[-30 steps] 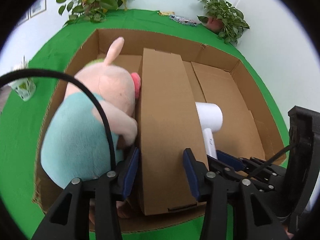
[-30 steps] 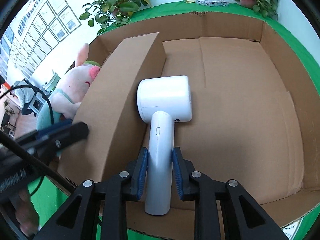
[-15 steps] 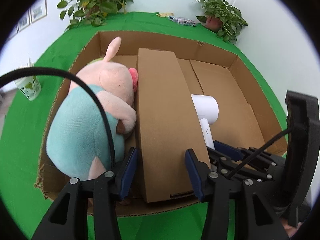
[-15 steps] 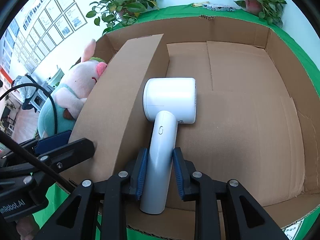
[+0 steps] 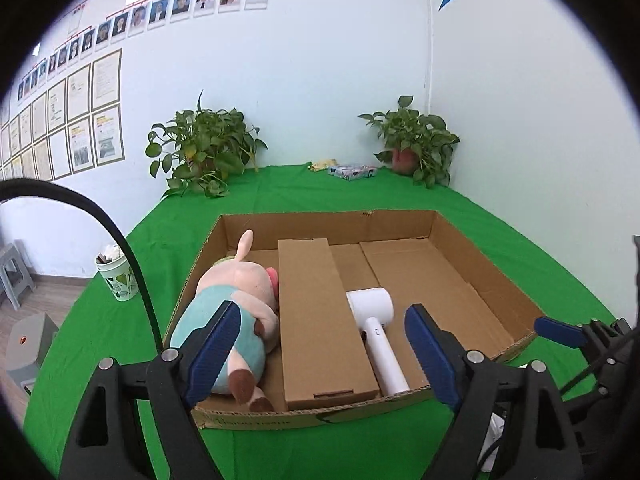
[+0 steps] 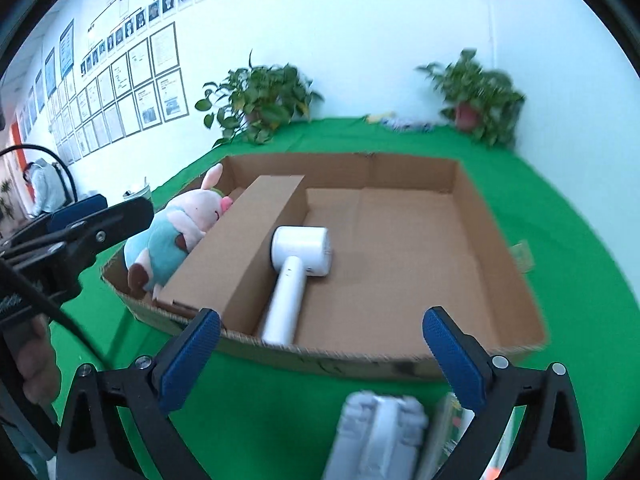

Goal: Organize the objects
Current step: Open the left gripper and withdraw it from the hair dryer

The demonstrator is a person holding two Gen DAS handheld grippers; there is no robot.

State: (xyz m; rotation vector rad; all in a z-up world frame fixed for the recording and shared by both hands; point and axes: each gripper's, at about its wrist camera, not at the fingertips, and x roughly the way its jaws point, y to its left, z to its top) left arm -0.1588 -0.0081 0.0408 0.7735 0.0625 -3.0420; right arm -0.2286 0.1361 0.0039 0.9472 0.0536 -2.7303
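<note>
A shallow cardboard tray (image 5: 486,264) (image 6: 492,236) lies on the green table. In it lie a plush pig (image 5: 236,300) (image 6: 172,232) at the left, a long cardboard box (image 5: 316,320) (image 6: 236,248) in the middle, and a white hair dryer (image 5: 376,328) (image 6: 296,264) beside the box. My left gripper (image 5: 320,352) is open and empty, held back above the tray's near edge. My right gripper (image 6: 320,360) is open and empty, in front of the tray. A blurred grey-white packet (image 6: 376,436) lies below it.
Two potted plants (image 5: 204,148) (image 5: 416,148) stand at the table's back, with a small packet (image 5: 352,171) between them. A paper cup (image 5: 118,276) stands left of the tray. A small card (image 6: 522,254) lies right of the tray. A stool (image 5: 28,344) stands off the table's left.
My right gripper let go of the hair dryer and opened. Both grippers opened wider and pulled back and up from the tray. The dryer now lies in the tray.
</note>
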